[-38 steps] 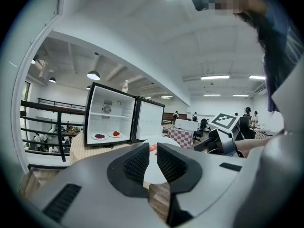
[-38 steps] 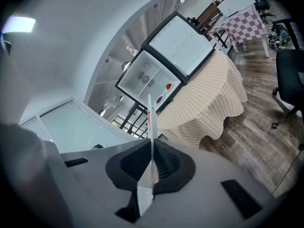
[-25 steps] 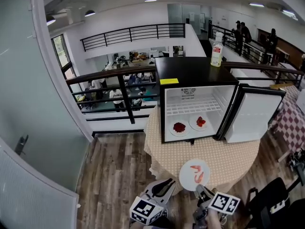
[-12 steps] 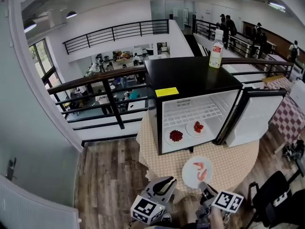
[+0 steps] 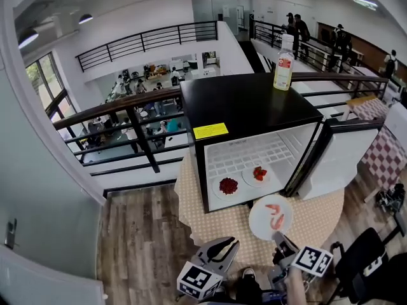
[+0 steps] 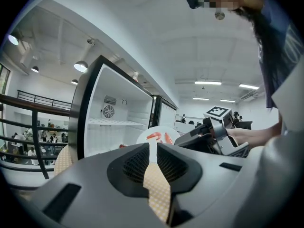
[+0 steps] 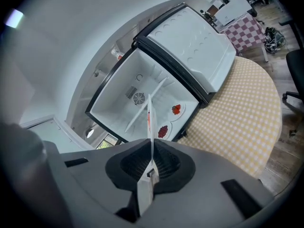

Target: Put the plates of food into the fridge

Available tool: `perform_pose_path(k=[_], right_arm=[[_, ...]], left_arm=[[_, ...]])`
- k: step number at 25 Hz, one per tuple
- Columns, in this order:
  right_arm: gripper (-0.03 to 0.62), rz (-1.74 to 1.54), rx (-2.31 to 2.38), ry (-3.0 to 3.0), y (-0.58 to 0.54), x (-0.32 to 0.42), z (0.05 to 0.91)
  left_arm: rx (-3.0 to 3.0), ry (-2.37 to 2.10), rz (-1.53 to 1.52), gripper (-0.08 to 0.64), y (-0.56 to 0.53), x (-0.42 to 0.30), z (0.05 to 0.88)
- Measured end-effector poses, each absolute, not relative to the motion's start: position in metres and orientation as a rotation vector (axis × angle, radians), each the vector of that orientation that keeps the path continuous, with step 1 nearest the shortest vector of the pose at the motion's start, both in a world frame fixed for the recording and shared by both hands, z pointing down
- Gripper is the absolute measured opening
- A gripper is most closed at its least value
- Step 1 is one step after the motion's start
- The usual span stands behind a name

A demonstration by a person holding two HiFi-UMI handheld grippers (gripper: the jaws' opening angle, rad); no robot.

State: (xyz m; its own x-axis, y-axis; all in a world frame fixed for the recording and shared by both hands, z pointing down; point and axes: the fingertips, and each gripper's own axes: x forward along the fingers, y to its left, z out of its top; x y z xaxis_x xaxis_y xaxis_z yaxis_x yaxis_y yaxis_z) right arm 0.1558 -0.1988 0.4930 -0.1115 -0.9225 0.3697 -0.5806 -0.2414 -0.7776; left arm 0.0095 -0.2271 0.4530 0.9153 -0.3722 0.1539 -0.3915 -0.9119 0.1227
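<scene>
A black mini fridge (image 5: 248, 103) stands on a round table (image 5: 318, 218) with a tan checked cloth, and its door (image 5: 337, 161) hangs open to the right. On its floor sit a plate of dark red food (image 5: 227, 187) and a plate of bright red food (image 5: 257, 174). My right gripper (image 5: 283, 241) is shut on the near rim of a white plate of shrimp (image 5: 271, 216), held just before the opening. In the right gripper view that plate (image 7: 150, 122) runs edge-on out of the gripper (image 7: 151, 148). My left gripper (image 5: 216, 253) hangs shut and empty at the table's near edge.
A bottle of yellow liquid (image 5: 284, 62) stands on the fridge top. Behind the fridge a black railing (image 5: 133, 110) guards a drop to a lower floor with people. A black chair (image 5: 372, 259) stands at the right, near a checked table (image 5: 388, 157).
The right gripper has carried the shrimp plate forward, closer to the fridge opening. The head view has moved nearer to the fridge. The left gripper holds its place.
</scene>
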Motion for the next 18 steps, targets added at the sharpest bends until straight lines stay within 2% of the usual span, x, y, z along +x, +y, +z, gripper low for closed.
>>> perform_pose_path(k=[18], right_arm=[[0.025,-1.198,-1.615,1.729,-0.369,0.255,0.434]], left_arm=[[2.913,-0.803,0.208,0.044,-0.292,0.075,0.439]])
